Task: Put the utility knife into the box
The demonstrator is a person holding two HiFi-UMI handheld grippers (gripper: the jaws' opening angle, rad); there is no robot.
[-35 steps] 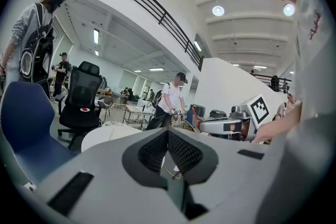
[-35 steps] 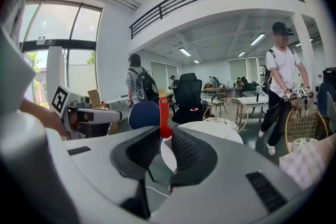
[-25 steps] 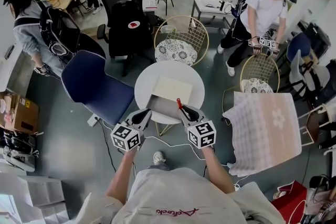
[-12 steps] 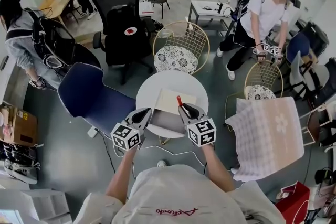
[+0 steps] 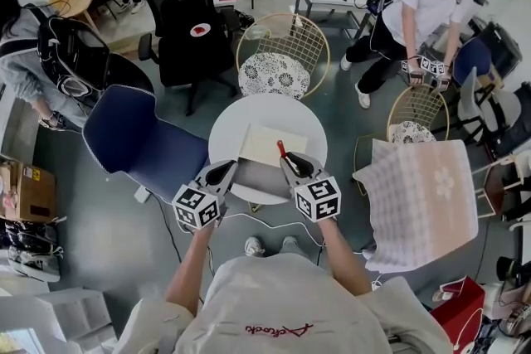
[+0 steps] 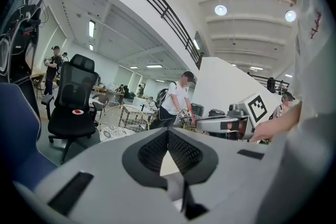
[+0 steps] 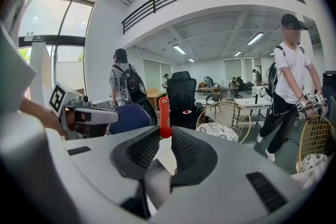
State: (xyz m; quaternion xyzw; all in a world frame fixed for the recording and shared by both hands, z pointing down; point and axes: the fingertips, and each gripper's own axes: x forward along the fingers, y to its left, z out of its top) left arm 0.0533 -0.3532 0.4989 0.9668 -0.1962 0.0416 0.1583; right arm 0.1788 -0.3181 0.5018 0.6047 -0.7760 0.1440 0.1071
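Observation:
On a round white table [image 5: 249, 108] lies an open box [image 5: 272, 143] with a beige lid and a grey inside. My right gripper [image 5: 290, 162] is shut on a red utility knife [image 5: 282, 150] that stands upright over the box's near right part. In the right gripper view the red knife [image 7: 164, 115] sticks up between the pads of that gripper [image 7: 165, 131]. At the box's near left edge my left gripper [image 5: 226, 170] is shut and holds nothing. Its tips [image 6: 168, 131] meet in the left gripper view.
A blue chair [image 5: 141, 141] stands left of the table, and a gold wire chair [image 5: 278, 66] with a patterned cushion behind it. A pink cloth [image 5: 419, 199] drapes a seat at the right. A black office chair [image 5: 195, 33] and several people stand farther back.
Both grippers keep nearly the same place over the box, the knife still upright in the right one. The head view has shifted a little.

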